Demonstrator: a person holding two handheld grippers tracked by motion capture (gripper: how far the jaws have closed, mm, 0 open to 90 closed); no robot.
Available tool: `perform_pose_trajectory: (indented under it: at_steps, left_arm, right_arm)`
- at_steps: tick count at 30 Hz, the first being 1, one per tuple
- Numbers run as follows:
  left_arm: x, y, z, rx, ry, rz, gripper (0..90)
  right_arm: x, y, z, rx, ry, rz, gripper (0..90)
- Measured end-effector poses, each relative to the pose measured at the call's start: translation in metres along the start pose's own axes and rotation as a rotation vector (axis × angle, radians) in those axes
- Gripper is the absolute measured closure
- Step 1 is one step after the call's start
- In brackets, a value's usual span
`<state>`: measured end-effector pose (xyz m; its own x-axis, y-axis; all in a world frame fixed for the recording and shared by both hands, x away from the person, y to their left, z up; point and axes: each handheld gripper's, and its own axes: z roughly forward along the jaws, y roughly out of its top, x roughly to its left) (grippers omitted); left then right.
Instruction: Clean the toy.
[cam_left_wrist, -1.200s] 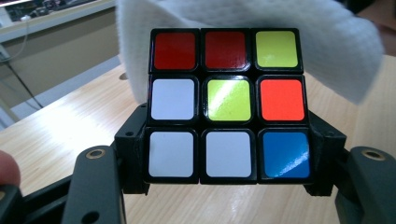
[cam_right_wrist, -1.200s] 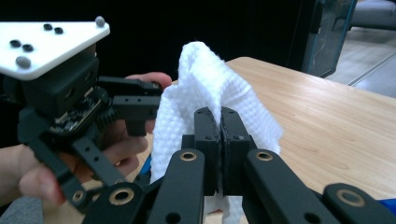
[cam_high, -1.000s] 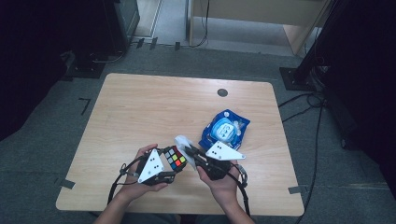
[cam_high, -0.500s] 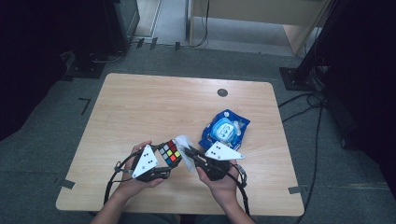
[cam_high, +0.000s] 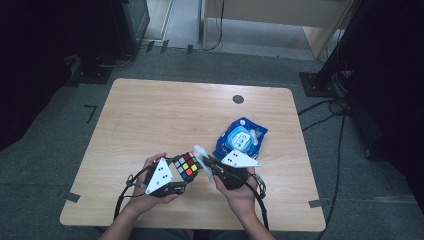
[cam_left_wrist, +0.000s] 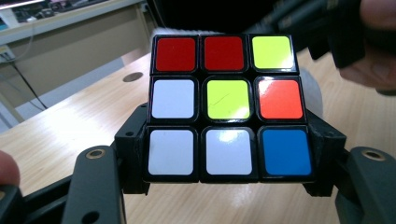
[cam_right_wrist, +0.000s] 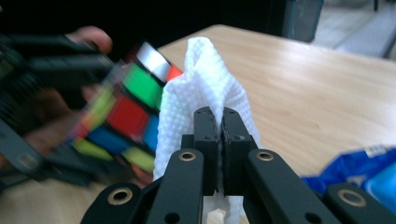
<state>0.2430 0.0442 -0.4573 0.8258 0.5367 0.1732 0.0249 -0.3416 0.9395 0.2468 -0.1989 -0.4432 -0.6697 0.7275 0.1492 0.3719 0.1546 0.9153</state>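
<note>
Here, cube (cam_left_wrist: 226, 105) between left fingers (cam_left_wrist: 130, 158), wipe (cam_right_wrist: 205, 93) pinched right

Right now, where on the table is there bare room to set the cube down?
Bare wood runs across the table behind the cube, from the left edge to the round grommet. It is crowded at the near middle, where both grippers meet, and at the blue wipes pack to their right.

A person's two hands meet over the near edge of a wooden surface (cam_high: 150, 115). The left claw (cam_high: 176, 175) clamps a colour-tiled puzzle cube (cam_high: 187, 165), tilted above the surface. Just right of the cube, the right claw (cam_high: 206, 162) pinches a white wipe (cam_high: 201, 151) that touches the cube's side. A blue wipes packet (cam_high: 240, 139) lies beyond and to the right of the cube, a small dark round disc (cam_high: 238, 99) farther back.
</note>
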Motion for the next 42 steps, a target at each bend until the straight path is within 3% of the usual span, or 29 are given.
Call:
perform_pose_trajectory:
  at_steps: [5,16,21,27,33,42]
  left_arm:
    - [0.008,0.001,-0.006,-0.021,0.026,-0.024,34.1]
    - [0.021,-0.001,-0.013,-0.025,0.076,-0.048,34.0]
    - [0.021,-0.002,-0.012,-0.023,0.076,-0.051,34.0]
    - [0.021,-0.003,-0.011,-0.015,0.075,-0.050,34.0]
    - [0.019,-0.004,-0.009,-0.013,0.072,-0.051,34.0]
    - [0.013,-0.005,-0.004,-0.011,0.076,-0.047,34.0]
  right_arm:
    - [-0.006,-0.007,0.006,0.046,-0.014,0.012,87.7]
    - [-0.009,-0.018,0.018,0.138,-0.089,-0.057,86.9]
    - [-0.012,-0.022,0.022,0.166,-0.088,-0.051,78.4]
    - [-0.011,-0.015,0.016,0.120,-0.098,-0.029,69.3]
    - [-0.011,-0.001,0.001,0.034,-0.079,0.058,55.8]
    - [-0.002,0.013,-0.012,-0.052,-0.029,0.171,45.5]
